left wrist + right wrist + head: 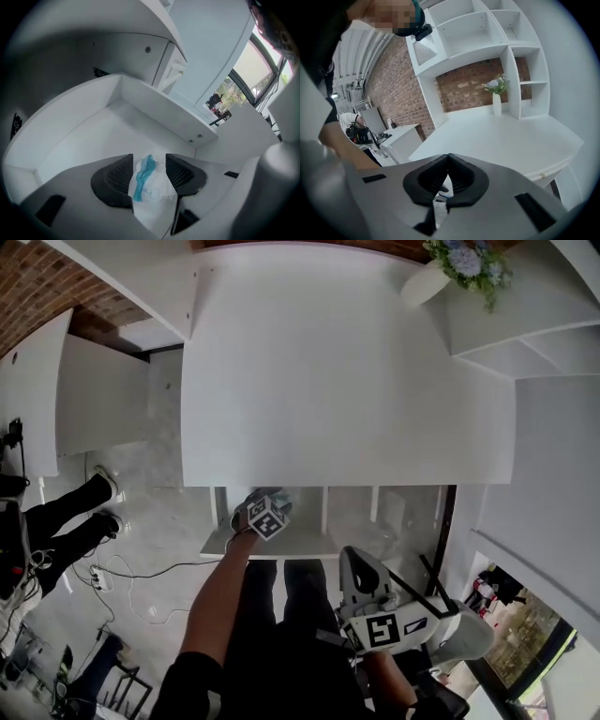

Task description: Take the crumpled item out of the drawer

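The crumpled item [149, 185], white paper or film with a teal streak, lies on the floor of the open white drawer [84, 136]. My left gripper [149, 168] reaches into that drawer, its jaws standing wide on either side of the item; I see no squeeze on it. In the head view the left gripper [267, 507] is just under the desk's front edge, over the drawer [217, 545]. My right gripper [354, 557] hangs lower right of the drawer, near my lap. In its own view the right gripper [448, 161] has its tips together, with nothing between them.
A white desk top [347, 381] overhangs the drawer. A vase of flowers [459, 268] and white shelving [525, 324] stand at the back right. Another person's legs [75, 512] and floor cables [122, 573] are to the left.
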`<act>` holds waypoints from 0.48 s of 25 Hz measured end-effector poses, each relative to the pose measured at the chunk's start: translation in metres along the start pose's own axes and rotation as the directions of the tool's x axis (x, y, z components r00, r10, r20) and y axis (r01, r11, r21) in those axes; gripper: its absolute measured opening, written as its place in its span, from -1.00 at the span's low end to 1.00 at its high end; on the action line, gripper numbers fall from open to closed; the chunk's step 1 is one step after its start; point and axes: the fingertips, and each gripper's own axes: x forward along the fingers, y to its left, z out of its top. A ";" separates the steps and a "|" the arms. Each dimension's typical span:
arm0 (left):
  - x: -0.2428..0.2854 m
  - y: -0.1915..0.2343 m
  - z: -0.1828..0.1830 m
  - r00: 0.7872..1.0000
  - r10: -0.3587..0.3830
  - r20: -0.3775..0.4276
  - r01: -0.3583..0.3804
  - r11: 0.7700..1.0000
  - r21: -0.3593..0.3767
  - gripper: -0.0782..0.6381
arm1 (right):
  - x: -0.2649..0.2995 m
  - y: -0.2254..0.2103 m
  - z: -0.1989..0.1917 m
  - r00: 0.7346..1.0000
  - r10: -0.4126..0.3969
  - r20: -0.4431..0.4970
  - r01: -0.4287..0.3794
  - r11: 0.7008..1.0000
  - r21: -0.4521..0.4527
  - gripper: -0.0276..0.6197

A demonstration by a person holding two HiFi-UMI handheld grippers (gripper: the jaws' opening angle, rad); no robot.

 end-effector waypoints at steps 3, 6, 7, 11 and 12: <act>0.017 -0.008 -0.006 0.998 -0.037 -0.047 0.037 0.999 0.002 -0.14 | 0.000 -0.002 -0.005 1.000 0.003 -0.011 -0.002 1.000 0.018 -0.87; 0.028 -0.009 -0.017 0.993 -0.048 -0.104 0.049 0.999 0.009 -0.14 | 0.000 -0.008 -0.011 0.999 -0.006 -0.032 0.007 1.000 0.028 -0.87; 0.030 -0.009 -0.018 0.993 -0.040 -0.109 0.043 0.999 0.018 -0.13 | -0.001 -0.010 -0.012 0.999 -0.009 -0.034 0.010 1.000 0.028 -0.87; 0.030 -0.009 -0.021 0.995 -0.007 -0.099 0.014 0.998 0.067 -0.18 | -0.001 -0.018 -0.014 1.000 -0.011 -0.013 0.011 0.999 0.035 -0.87; 0.030 -0.011 -0.022 0.995 -0.006 -0.102 0.013 0.997 0.074 -0.20 | -0.002 -0.020 -0.015 1.000 -0.013 -0.015 0.014 0.999 0.040 -0.87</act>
